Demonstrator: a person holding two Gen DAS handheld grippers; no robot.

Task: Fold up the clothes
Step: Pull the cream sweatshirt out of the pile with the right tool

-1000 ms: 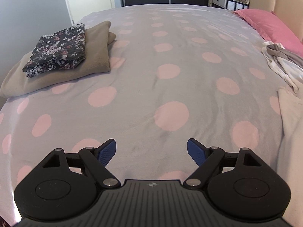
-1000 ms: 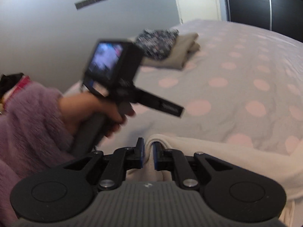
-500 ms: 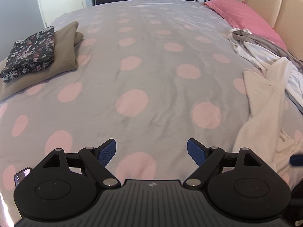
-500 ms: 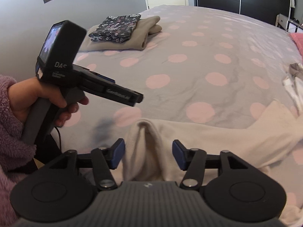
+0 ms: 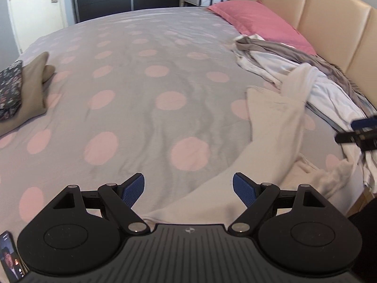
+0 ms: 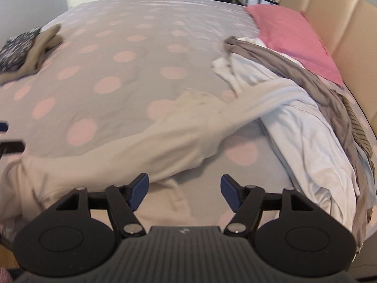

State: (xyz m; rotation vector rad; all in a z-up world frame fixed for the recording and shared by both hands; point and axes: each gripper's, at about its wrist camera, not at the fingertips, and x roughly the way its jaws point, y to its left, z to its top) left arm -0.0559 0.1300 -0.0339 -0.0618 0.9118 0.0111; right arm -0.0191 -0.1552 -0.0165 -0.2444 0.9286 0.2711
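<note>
A cream garment [image 5: 275,127] [image 6: 165,141] lies stretched along the near edge of the grey bed with pink dots. My left gripper [image 5: 188,189] hangs open above its near end, and the pads touch nothing. My right gripper [image 6: 184,192] is over the same garment with its jaws opening; the cloth lies below them, not pinched. The right gripper's tip shows at the right edge of the left wrist view. A heap of unfolded clothes [image 5: 304,80] [image 6: 306,108], white, pale blue and taupe, lies by the pink pillow.
A folded stack, a floral piece [image 5: 9,89] on a beige one [image 5: 33,87], sits at the bed's far left. A pink pillow [image 5: 256,23] and a beige headboard [image 5: 329,37] bound the right side. A phone [image 5: 10,259] lies at the lower left corner.
My right gripper let go of the cream garment's fold and opened, then swung right toward the clothes heap. My left gripper also turned right, so the cream garment now lies under it.
</note>
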